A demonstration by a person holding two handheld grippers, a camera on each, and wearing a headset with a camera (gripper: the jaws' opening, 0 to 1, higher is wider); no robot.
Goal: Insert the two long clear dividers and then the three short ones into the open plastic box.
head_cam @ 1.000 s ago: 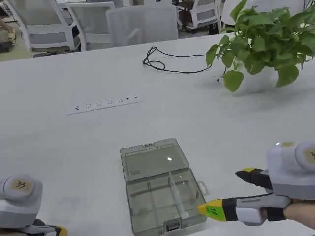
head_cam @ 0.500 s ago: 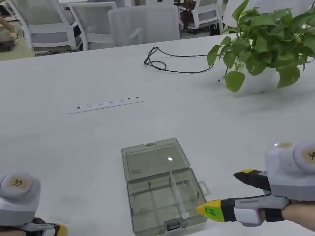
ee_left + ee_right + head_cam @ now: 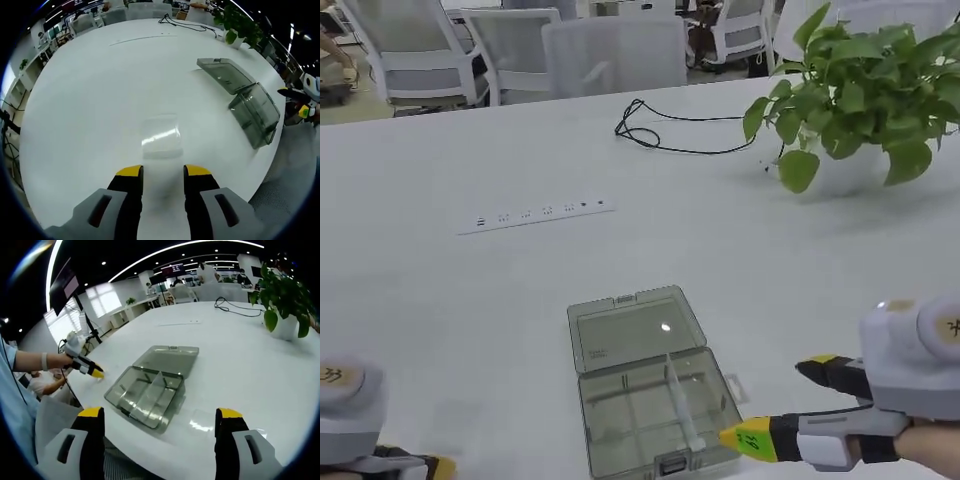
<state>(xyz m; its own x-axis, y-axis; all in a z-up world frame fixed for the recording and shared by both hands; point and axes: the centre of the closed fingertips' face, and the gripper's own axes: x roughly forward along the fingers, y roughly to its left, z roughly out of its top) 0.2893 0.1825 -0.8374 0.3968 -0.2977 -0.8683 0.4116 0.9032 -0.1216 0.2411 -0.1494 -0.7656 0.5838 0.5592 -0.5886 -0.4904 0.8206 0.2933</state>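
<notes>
- White worktop glare nearly hides the clear divider ahead of the left tool, which is spread and empty: a pinch may miss.
- Right tool, spread wide and empty, could nudge the box.

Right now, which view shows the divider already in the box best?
The right gripper view: the divider runs down the open box, whole and near the middle. The head view shows it from above, at the bottom edge. In the left gripper view the box sits side-on and far right, the divider unclear.
</notes>
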